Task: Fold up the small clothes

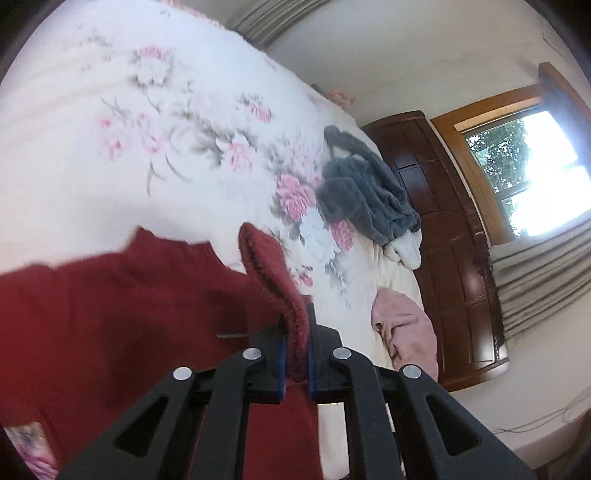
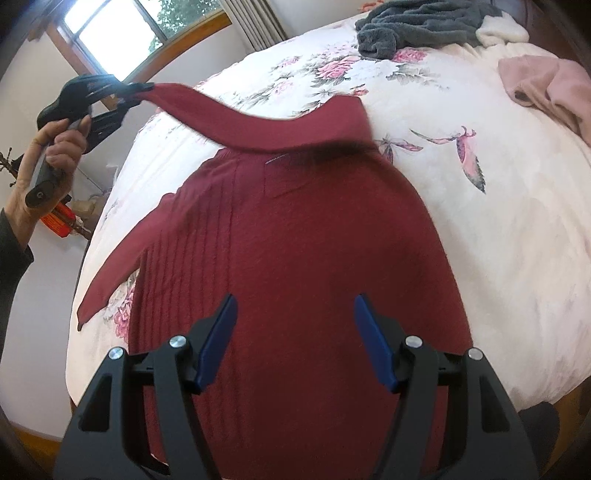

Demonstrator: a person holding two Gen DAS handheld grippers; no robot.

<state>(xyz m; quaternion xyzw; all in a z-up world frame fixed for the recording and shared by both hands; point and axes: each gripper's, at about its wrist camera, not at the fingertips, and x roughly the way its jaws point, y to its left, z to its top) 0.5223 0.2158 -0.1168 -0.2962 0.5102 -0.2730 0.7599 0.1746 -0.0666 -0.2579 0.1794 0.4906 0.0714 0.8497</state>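
Observation:
A dark red knit sweater (image 2: 295, 236) lies spread on the floral bedspread (image 2: 498, 229). My left gripper (image 1: 295, 332) is shut on the cuff of one red sleeve (image 1: 273, 273), lifted off the bed. From the right wrist camera, that left gripper (image 2: 142, 92) is up at the left in a hand, with the sleeve (image 2: 258, 125) stretched across above the sweater's collar. My right gripper (image 2: 293, 325) hovers open over the sweater's body, nothing between its blue pads (image 2: 218, 343). The other sleeve (image 2: 114, 266) lies out to the left.
A grey fleece garment (image 2: 417, 26) with a white piece (image 2: 502, 31) and a pink garment (image 2: 550, 88) lie at the far side of the bed. A dark wooden headboard (image 1: 443, 229), a window (image 1: 532, 173) and curtains (image 1: 546, 273) stand beyond.

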